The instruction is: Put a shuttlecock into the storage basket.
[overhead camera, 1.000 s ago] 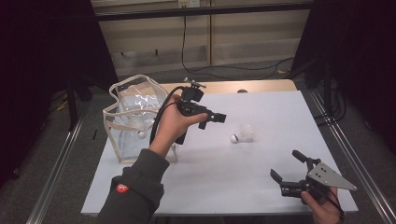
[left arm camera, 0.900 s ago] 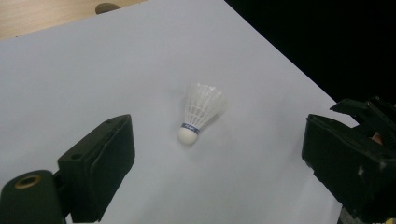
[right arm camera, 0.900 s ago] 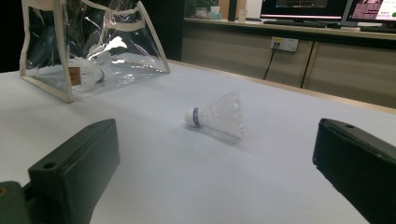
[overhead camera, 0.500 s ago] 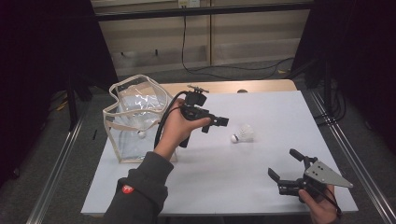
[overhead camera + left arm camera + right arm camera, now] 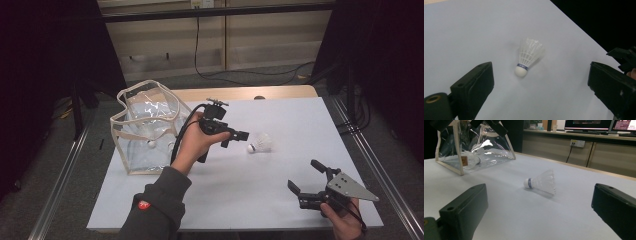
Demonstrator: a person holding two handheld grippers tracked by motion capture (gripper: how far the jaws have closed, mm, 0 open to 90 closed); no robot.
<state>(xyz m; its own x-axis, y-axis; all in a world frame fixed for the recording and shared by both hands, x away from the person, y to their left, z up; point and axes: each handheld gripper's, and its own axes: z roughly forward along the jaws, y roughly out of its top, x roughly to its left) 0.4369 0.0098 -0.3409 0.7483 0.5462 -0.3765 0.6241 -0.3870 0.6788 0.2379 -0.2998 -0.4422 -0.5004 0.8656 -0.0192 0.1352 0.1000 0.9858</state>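
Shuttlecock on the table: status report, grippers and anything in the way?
Left gripper open, hovering beside the shuttlecock. Right gripper open, near table edge. Shuttlecock lies on its side, untouched. Clear bag off to the side; path clear.

White shuttlecock (image 5: 528, 55) with a blue band above its cork, lying on a pale grey table (image 5: 280, 190), black claws (image 5: 235, 135) either side, and a clear bag (image 5: 145, 127) trimmed in cream.
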